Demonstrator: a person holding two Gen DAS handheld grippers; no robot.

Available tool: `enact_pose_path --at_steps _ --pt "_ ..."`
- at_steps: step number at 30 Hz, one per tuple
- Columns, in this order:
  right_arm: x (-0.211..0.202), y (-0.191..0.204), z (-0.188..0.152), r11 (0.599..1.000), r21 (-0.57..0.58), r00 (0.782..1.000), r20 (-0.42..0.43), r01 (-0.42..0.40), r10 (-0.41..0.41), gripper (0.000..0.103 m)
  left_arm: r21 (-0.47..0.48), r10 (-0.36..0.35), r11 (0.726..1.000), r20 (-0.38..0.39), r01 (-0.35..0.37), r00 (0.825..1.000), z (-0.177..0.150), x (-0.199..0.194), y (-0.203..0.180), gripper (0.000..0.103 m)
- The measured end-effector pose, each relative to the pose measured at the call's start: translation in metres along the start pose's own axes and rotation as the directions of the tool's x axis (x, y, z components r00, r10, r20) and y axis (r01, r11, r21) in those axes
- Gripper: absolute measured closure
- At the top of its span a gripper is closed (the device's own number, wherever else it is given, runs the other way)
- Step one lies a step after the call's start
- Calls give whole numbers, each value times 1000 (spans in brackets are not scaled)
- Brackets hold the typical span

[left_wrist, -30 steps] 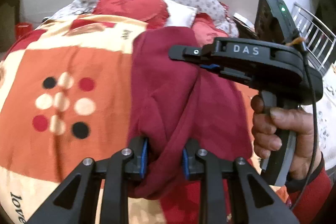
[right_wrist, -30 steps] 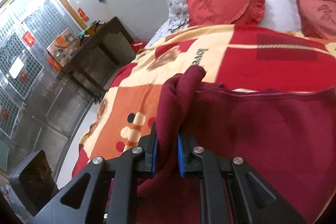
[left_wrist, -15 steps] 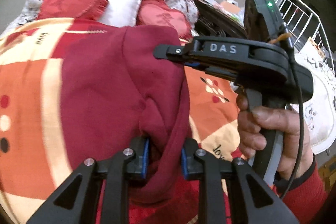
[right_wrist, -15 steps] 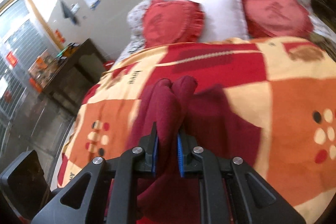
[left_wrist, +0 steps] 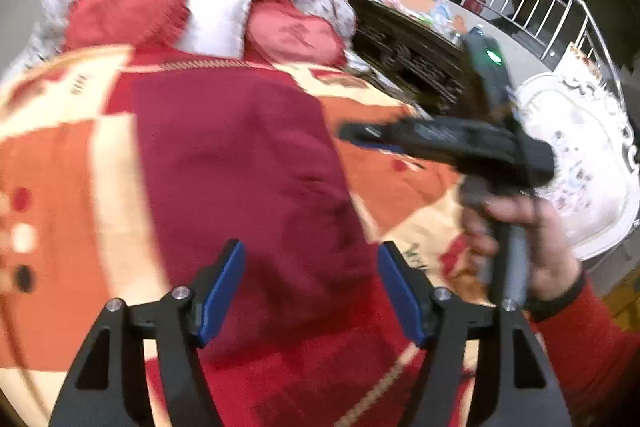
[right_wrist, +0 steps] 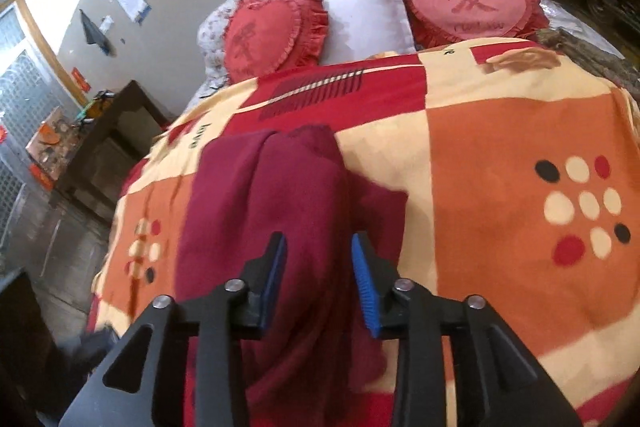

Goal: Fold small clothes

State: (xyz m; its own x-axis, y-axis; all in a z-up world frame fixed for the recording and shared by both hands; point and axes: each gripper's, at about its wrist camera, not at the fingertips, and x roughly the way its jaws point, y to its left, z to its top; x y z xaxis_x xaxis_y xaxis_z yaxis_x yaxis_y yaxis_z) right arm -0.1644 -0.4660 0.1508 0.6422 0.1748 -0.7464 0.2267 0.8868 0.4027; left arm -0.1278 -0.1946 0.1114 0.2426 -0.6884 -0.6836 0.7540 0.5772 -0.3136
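A dark red garment [left_wrist: 248, 163] lies folded on the patterned bedspread [left_wrist: 52, 187]. In the right wrist view the garment [right_wrist: 264, 211] runs lengthwise away from the camera, one layer over another. My left gripper [left_wrist: 312, 287] is open just above the garment's near end, holding nothing. My right gripper [right_wrist: 318, 271] is open over the garment's near end, also empty. In the left wrist view the right gripper [left_wrist: 440, 139] is blurred, to the right of the garment.
Two red heart cushions [right_wrist: 276, 35] and a white pillow [right_wrist: 364, 15] lie at the head of the bed. A dark wooden cabinet [right_wrist: 100, 147] stands left of the bed. A white chair [left_wrist: 580, 163] and a metal railing [left_wrist: 540, 7] are on the right.
Both grippers were shut on the garment's folded edge; now both have opened and let it go. The garment now lies flat on the bedspread, and the right gripper has moved rightward.
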Motion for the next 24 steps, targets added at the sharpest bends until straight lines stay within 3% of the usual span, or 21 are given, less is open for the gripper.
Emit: enact_pose_path --at_steps 5,7,8,12,14,16,18,21,24 --pt "-11 39 -26 993 -119 999 31 -12 16 43 -26 147 989 -50 -149 988 -13 15 28 31" --pt "-10 51 -35 984 -175 999 49 17 -8 56 -49 154 986 -67 -157 986 -19 28 34 31" --pt "-4 54 -40 980 -197 1000 20 18 -15 59 -50 160 985 -78 -164 984 -24 34 36 31" --pt "16 36 -58 951 -236 978 -24 197 -209 63 -53 173 982 -124 -181 977 -38 57 36 31" --pt "15 16 -60 953 -185 967 -47 239 -251 64 -43 186 980 -117 -193 975 -41 57 36 31" --pt "5 0 -60 973 -115 976 -56 202 -209 65 -53 177 981 -117 -184 977 -39 55 38 31" --pt "-19 -1 -57 991 -66 993 5 119 -119 65 -54 173 982 -119 -181 978 -39 52 36 31" --pt "-35 15 -53 996 -82 998 53 41 -37 62 -41 185 981 -118 -191 976 -39 54 34 31" --pt "-15 33 -52 993 -114 1000 -12 11 -13 47 -37 198 978 -115 -203 973 -40 55 31 31"
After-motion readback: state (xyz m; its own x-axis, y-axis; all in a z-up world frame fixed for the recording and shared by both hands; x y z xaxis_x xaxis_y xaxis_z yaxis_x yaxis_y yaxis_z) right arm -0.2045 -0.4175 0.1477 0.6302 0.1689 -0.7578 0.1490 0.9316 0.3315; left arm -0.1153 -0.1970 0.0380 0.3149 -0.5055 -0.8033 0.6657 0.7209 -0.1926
